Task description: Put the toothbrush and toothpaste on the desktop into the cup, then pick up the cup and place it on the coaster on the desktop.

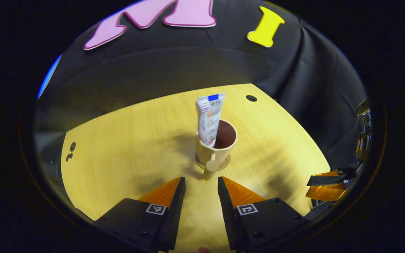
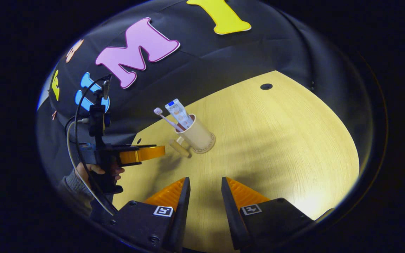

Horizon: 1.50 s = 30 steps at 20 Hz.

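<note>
Left tongs [image 1: 201, 189]: fingers parted by a moderate gap, holding nothing, above the pale wooden desk [image 1: 125, 147]. Just beyond their tips stands the cream cup with a side handle [image 1: 216, 149], seated on a round coaster [image 1: 223, 165] mostly hidden beneath it. White toothpaste tube with a blue end [image 1: 209, 119]: upright inside the cup, leaning on its left rim.

Right tongs [image 2: 205, 191]: likewise parted, empty, well short of the cup. Pink-handled toothbrush [image 2: 165, 118]: in the cup, head up, bristle detail unclear.
</note>
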Each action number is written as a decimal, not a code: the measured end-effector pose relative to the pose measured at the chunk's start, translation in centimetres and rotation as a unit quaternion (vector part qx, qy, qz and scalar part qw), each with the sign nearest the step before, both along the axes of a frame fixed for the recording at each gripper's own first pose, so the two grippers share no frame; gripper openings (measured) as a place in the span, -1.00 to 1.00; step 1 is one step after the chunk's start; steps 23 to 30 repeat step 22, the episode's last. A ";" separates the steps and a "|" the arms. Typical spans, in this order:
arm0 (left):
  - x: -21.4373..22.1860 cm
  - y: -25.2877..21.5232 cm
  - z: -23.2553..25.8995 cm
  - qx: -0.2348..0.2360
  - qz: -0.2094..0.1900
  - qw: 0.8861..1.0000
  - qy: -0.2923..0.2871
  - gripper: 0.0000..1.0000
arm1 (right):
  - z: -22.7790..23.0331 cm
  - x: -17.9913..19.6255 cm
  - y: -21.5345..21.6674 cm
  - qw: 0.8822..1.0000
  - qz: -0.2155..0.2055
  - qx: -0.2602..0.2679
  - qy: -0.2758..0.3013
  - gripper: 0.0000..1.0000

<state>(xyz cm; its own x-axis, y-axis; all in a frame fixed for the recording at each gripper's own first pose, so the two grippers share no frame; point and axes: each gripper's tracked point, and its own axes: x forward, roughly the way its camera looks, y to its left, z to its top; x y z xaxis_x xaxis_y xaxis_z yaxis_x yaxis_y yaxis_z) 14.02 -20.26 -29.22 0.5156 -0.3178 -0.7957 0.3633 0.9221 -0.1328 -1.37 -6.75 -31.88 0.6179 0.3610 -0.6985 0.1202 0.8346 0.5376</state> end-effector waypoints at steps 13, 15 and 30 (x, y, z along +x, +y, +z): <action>-10.7 13.8 6.5 -0.014 0.142 0.988 -0.050 0.19 | 4.8 -1.4 7.2 0.997 0.056 -0.044 -0.023 0.10; -11.8 15.0 7.0 -0.015 0.152 0.987 -0.054 0.19 | 5.6 -1.6 8.2 0.996 0.065 -0.049 -0.026 0.10; -15.1 17.9 8.2 -0.039 0.181 0.981 -0.061 0.20 | 8.2 -1.9 11.5 0.992 0.091 -0.072 -0.052 -0.10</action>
